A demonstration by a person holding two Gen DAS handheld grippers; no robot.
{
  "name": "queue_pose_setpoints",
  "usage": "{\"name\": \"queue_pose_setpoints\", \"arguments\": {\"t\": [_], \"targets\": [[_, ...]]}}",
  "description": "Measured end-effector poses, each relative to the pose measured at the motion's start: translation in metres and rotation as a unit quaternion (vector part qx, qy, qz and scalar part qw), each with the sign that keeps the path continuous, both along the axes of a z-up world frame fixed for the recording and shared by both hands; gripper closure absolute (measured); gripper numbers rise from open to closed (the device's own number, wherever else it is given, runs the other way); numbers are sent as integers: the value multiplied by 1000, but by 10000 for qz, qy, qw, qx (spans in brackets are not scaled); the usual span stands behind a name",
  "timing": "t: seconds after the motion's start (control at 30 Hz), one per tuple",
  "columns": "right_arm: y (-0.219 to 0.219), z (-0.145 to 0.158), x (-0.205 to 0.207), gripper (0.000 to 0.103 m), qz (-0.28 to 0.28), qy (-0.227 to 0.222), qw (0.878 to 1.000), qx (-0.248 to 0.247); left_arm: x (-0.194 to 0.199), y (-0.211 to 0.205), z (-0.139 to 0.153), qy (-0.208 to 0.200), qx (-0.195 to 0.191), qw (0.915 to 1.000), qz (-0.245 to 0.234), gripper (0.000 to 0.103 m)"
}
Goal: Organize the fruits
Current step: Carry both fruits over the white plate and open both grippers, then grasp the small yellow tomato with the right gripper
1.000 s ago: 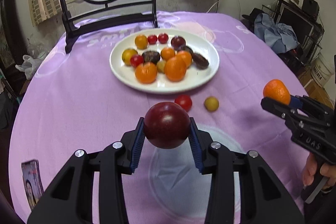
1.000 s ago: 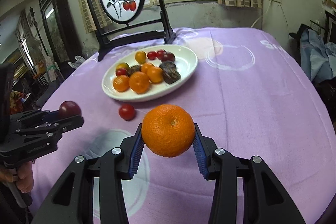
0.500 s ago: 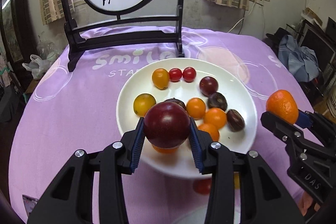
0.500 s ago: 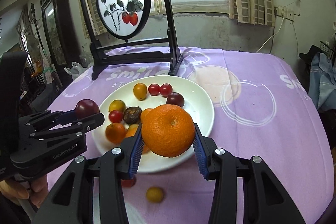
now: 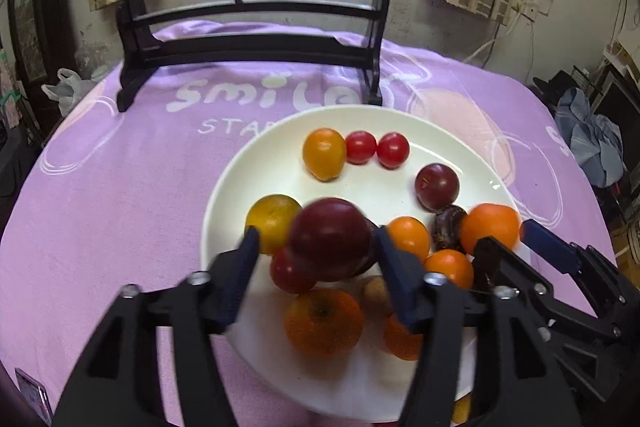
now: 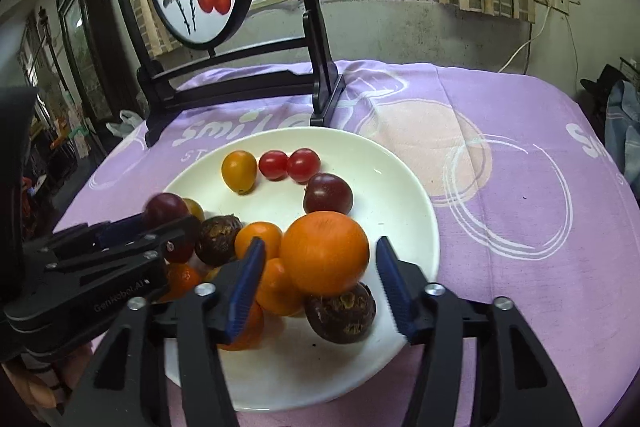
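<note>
The right tongs (image 6: 320,259) hang over the white plate (image 6: 404,211), their jaws just opened, gaps showing on both sides of the orange tangerine (image 6: 324,253) between the blue pads. It sits above a dark mangosteen (image 6: 340,315). At left, the left tongs (image 6: 160,223) reach over the plate with a dark red plum (image 6: 165,207). The counter wears a purple cloth (image 6: 520,187).

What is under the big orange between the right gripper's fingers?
The orange sits over the white plate, on a dark rough-skinned fruit and smaller orange fruits. The right gripper has just been opening, pads clear. The plate directly beneath is hidden.
</note>
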State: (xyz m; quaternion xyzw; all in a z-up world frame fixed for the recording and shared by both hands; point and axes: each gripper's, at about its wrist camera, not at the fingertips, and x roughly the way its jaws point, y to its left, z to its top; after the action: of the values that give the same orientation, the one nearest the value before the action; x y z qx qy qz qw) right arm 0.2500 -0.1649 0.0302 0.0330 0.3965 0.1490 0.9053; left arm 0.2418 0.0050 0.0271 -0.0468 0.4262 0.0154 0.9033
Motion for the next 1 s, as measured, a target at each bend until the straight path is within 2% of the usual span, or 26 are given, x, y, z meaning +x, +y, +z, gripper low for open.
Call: {"name": "queue_pose_setpoints", "arguments": {"t": [0.03, 0.13, 0.3, 0.53, 0.87, 1.0], "targets": [[-1, 2, -3, 43, 11, -35, 10000, 15, -5, -1, 3, -109, 39, 9999, -15, 34], [-7, 9, -14, 43, -2, -135, 9999, -2, -15, -3, 12, -189, 153, 9997, -71, 32], [-21, 13, -34, 43, -31, -31, 9999, 99, -43, -4, 28, -359, 53, 9993, -63, 24], [-27, 13, -78, 42, 98, -21, 9998, -186, -91, -14, 40, -446, 62, 9987, -229, 16], [-29, 7, -136, 42, 237, 21, 9992, -323, -159, -15, 13, -107, -75, 9994, -322, 15], [-28, -4, -146, 42, 268, 187, 9987, -387, -172, -14, -4, 75, -56, 9992, -388, 15]]}}
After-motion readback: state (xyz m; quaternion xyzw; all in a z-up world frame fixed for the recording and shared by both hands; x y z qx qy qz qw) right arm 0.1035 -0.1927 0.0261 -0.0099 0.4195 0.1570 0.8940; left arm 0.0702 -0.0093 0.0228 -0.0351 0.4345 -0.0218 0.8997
